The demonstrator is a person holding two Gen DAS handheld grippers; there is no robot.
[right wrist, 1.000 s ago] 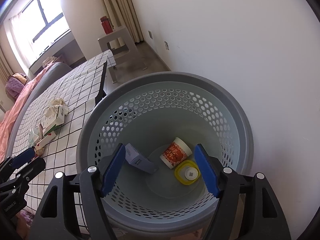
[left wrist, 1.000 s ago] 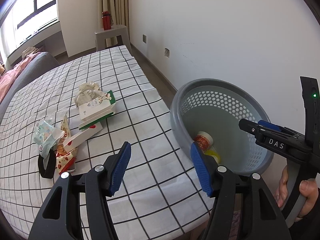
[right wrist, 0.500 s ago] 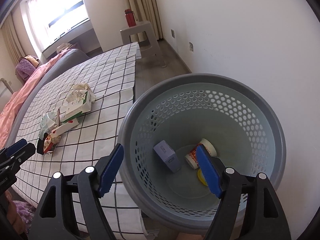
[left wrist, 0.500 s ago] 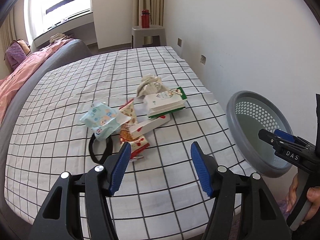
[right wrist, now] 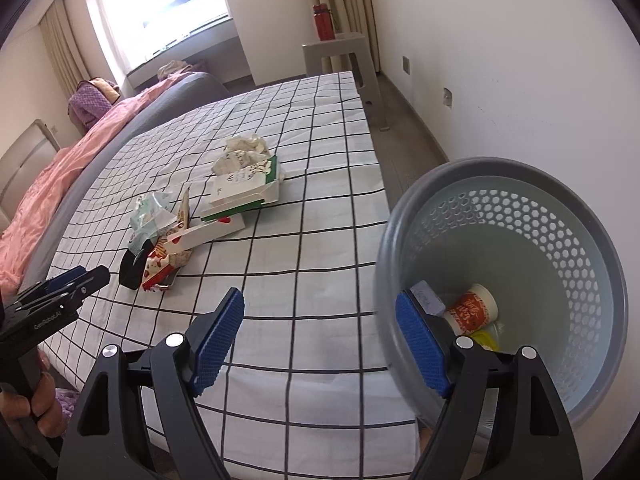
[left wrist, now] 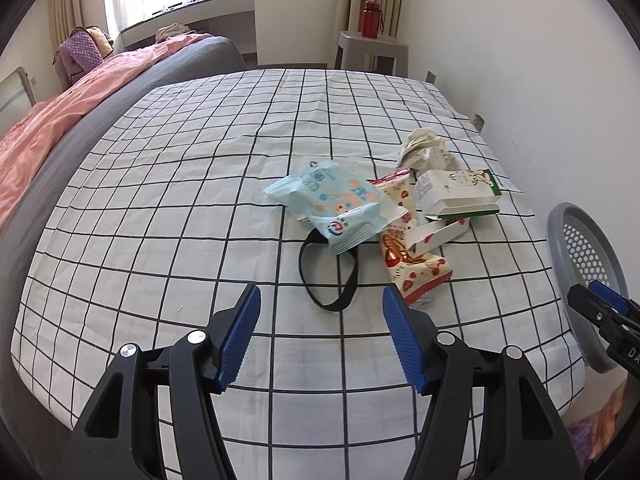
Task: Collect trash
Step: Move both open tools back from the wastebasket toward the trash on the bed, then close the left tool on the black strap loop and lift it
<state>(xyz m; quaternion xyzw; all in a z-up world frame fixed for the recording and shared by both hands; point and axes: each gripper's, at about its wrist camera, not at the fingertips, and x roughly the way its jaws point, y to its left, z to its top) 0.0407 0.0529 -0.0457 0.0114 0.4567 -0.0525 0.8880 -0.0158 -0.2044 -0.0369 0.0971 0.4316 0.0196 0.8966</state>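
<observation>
A pile of trash lies on the checked bed cover: a light blue wipes packet [left wrist: 340, 208], a red-and-white snack wrapper [left wrist: 412, 260], a white flat box [left wrist: 438, 234], a green-and-white carton [left wrist: 456, 194], crumpled paper [left wrist: 424, 150] and a black band [left wrist: 328, 276]. My left gripper [left wrist: 320, 336] is open and empty, just short of the band. My right gripper [right wrist: 320, 340] is open and empty over the bed's edge, beside the grey perforated basket [right wrist: 580, 240]. The basket holds a red-and-white cup [right wrist: 472, 310], a grey box [right wrist: 426, 296] and a yellow lid [right wrist: 486, 338].
A grey sofa with a pink blanket [left wrist: 60, 120] runs along the bed's left side. A grey stool [left wrist: 372, 48] with a red bottle [left wrist: 370, 19] stands at the far end. A white wall [left wrist: 540, 80] runs along the right. The basket's rim [left wrist: 560, 248] shows at the bed's right edge.
Both grippers have swung left, away from the basket and towards the trash pile. The pile is now straight ahead of my left gripper. Both stay open.
</observation>
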